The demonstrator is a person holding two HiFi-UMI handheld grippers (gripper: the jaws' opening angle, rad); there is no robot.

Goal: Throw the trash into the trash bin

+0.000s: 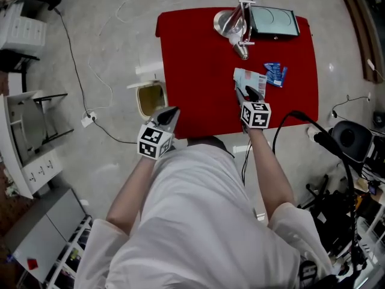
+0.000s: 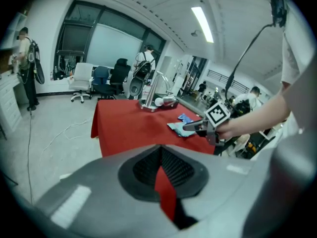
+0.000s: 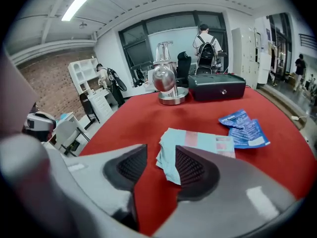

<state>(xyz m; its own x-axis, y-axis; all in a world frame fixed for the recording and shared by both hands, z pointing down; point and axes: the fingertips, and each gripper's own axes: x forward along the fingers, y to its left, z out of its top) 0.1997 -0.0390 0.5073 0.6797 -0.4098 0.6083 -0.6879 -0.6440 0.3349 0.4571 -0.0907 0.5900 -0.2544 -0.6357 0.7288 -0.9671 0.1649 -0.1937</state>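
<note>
Table [image 1: 198, 59]: red matte cloth, rounded corners, near edge right against the person's body. The left half is bare; the clutter is on the far and right parts.

Bin [image 1: 139, 101] is on the floor just beside the table's left edge, towards the near corner, top open, pale plastic. The floor to its left is open grey speckle, with only loose white cables [image 1: 102, 71]. The right side of the table is tight (black chair, leads, racks).

Left gripper [image 1: 170, 114] is over the table's left edge next to the bin. Its tips meet, with nothing between them.

Right gripper [image 3: 161, 152] is low over the cloth's right part, jaws moderately apart. The near corner of the wrapper [image 3: 198, 145] shows in the gap, but the pads aren't pressing on it. The wrapper is pale blue with a pink band, lying flat and crinkled.

Two glossy blue packets [image 3: 245, 128] overlap just right of the wrapper. At the far edge are a black box [image 1: 274, 21] and a shiny metal stand [image 1: 231, 24], side by side.
</note>
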